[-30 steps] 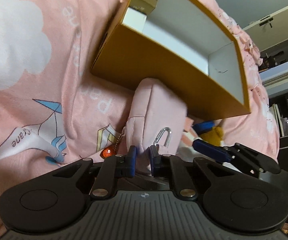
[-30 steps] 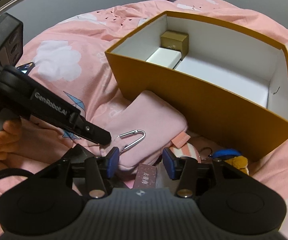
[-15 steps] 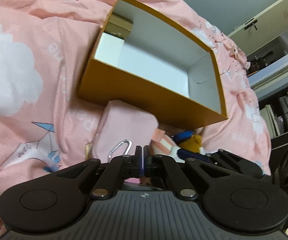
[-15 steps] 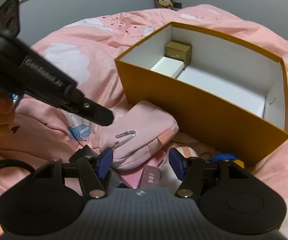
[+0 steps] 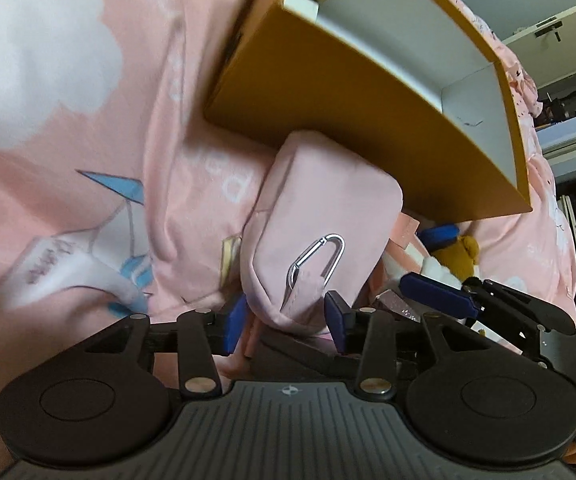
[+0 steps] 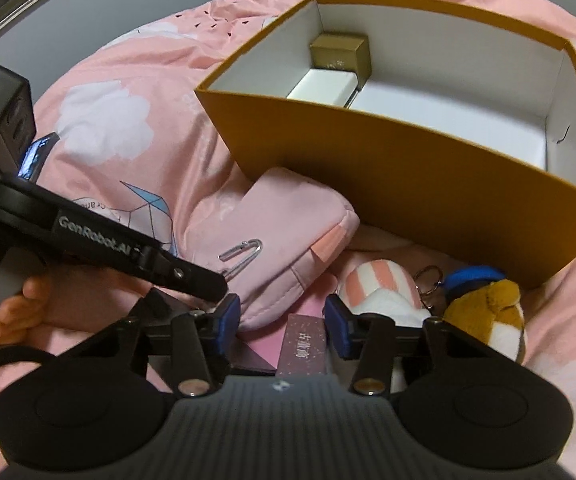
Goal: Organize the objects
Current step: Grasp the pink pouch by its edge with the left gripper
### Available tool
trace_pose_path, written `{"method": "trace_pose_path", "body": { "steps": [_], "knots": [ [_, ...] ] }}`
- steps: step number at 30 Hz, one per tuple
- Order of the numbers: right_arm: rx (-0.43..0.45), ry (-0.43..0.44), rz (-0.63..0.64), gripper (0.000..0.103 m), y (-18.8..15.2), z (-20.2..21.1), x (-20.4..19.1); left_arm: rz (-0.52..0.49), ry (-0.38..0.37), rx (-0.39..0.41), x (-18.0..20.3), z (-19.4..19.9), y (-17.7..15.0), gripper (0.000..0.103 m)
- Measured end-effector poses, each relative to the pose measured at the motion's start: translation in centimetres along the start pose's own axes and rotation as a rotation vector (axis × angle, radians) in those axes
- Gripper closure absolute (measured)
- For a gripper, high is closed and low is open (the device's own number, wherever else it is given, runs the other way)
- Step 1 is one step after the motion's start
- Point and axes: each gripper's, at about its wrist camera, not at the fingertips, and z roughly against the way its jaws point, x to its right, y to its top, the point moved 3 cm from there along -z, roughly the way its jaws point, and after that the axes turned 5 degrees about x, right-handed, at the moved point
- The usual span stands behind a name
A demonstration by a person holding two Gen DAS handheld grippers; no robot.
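Pink pouch (image 5: 319, 216) lies on the bedspread (image 5: 88, 152) against the orange box's (image 6: 427, 168) near wall, ready for loading. Left gripper (image 5: 284, 316) straddles its near end, jaws opening, not pressing. Right gripper (image 6: 282, 320) closing around the pouch corner and a maroon card (image 6: 303, 346), nothing clamped.

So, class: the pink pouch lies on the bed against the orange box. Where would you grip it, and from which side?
Grip the pink pouch at its near, narrow end, below the silver carabiner, coming from the side away from the orange box. That end is soft and pinchable, and it already sits between the opening jaws of the left gripper; the far end butts against the box wall.
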Motion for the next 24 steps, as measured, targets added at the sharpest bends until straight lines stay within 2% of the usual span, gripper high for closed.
{"method": "trace_pose_path", "body": {
  "steps": [6,14,20,22,24],
  "knots": [
    [0.002,0.003,0.010,0.056,0.0,-0.3,0.0,-0.004,-0.007,-0.023,0.2,-0.7,-0.1,0.061],
    [0.043,-0.010,0.024,0.055,0.1,1.2,0.0,0.056,-0.062,0.023,0.3,2.2,-0.1,0.066],
    [0.100,-0.006,0.047,0.055,0.2,3.1,-0.8,0.090,-0.109,0.067,0.4,4.4,0.2,0.077],
    [0.115,0.009,0.056,0.053,0.1,3.7,-1.1,0.108,-0.131,0.082,0.5,5.1,0.7,0.080],
    [0.130,0.029,0.063,0.047,0.0,4.2,-1.6,0.096,-0.131,0.103,0.9,5.5,1.0,0.082]
  ]
}}
